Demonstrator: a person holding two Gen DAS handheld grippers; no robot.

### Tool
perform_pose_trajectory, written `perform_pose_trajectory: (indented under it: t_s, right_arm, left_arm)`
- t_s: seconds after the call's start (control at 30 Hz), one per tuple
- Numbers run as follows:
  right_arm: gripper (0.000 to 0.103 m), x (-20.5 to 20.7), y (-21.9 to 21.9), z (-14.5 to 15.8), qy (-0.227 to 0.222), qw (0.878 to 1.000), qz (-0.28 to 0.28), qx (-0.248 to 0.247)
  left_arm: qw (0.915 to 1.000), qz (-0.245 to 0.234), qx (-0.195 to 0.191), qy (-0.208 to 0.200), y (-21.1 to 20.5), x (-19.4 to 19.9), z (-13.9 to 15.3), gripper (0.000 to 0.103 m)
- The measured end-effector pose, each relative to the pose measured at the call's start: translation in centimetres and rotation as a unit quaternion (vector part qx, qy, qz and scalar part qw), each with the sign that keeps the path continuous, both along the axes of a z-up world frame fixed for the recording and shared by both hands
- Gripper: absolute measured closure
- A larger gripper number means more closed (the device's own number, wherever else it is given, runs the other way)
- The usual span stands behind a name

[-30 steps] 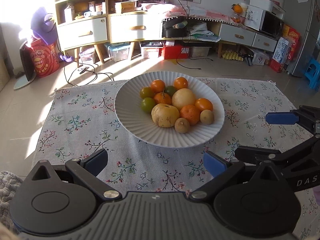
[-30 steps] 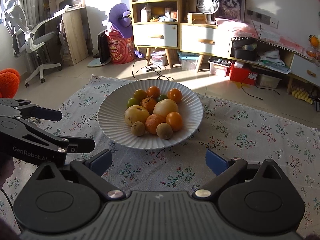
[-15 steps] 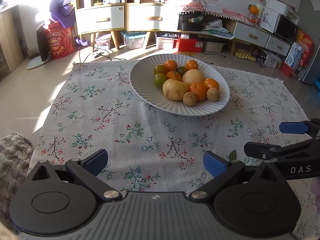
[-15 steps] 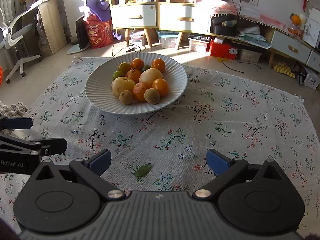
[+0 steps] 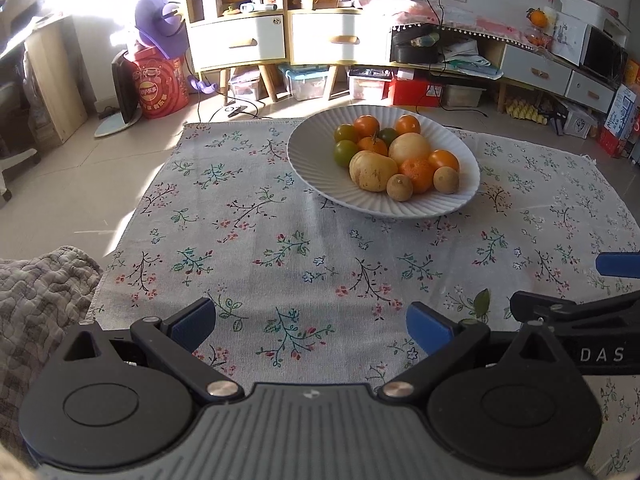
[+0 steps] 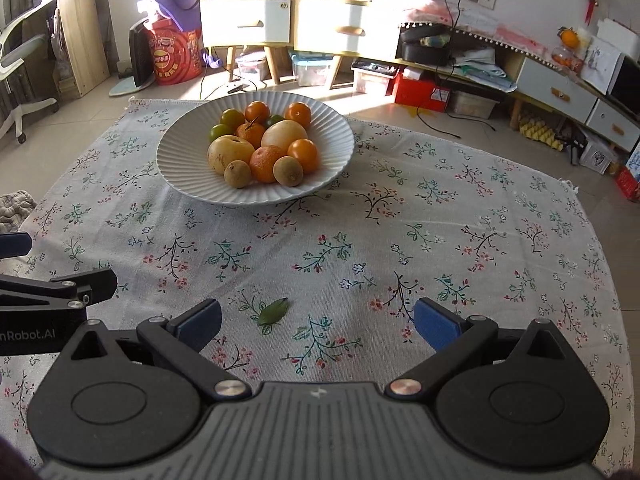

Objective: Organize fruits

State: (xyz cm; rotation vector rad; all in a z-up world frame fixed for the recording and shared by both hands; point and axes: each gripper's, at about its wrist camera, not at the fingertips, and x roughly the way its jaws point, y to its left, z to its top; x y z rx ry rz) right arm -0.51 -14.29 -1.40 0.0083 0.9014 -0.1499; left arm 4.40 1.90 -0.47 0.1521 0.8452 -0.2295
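A white ribbed plate point(image 5: 316, 160) point(image 6: 184, 160) stands on the far part of a floral cloth point(image 5: 280, 240) point(image 6: 400, 240). On it lie several fruits: oranges point(image 5: 416, 172) point(image 6: 266, 162), green citrus point(image 5: 346, 152) point(image 6: 219, 132), two pale yellow pears point(image 5: 372, 170) point(image 6: 230, 154) and two small brown kiwis point(image 5: 399, 187) point(image 6: 288, 171). My left gripper point(image 5: 310, 322) is open and empty, low over the near cloth. My right gripper point(image 6: 318, 320) is open and empty too, beside the left one.
A loose green leaf point(image 6: 273, 311) point(image 5: 480, 301) lies on the cloth near the grippers. A grey quilted fabric point(image 5: 36, 300) sits at the cloth's left edge. Cabinets point(image 5: 288, 40), storage boxes, cables and a red drum point(image 5: 162, 88) stand on the floor beyond.
Both grippers have pulled back from the plate toward the near edge of the cloth, so the plate looks farther away. Both stay open and empty.
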Motion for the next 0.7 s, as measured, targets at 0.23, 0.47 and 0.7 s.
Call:
perform_pose_trajectory:
  t_s: [0.23,0.47,0.7]
  right_arm:
    - [0.001,0.00,-0.30,-0.09,-0.003,1.000,-0.013,-0.009]
    - [0.001,-0.07,-0.10,-0.15,-0.001,1.000,-0.008,-0.012]
    - [0.001,-0.13,-0.08,-0.07,-0.003,1.000,-0.008,-0.013]
  left_arm:
    - [0.9999,0.012,0.007,0.008,0.06,-0.15,-0.20,0.001]
    - [0.9997,0.013,0.014,0.012,0.05,-0.25,-0.36,0.001]
    - [0.9998,0.010,0.015,0.011,-0.13,-0.37,-0.24,0.001]
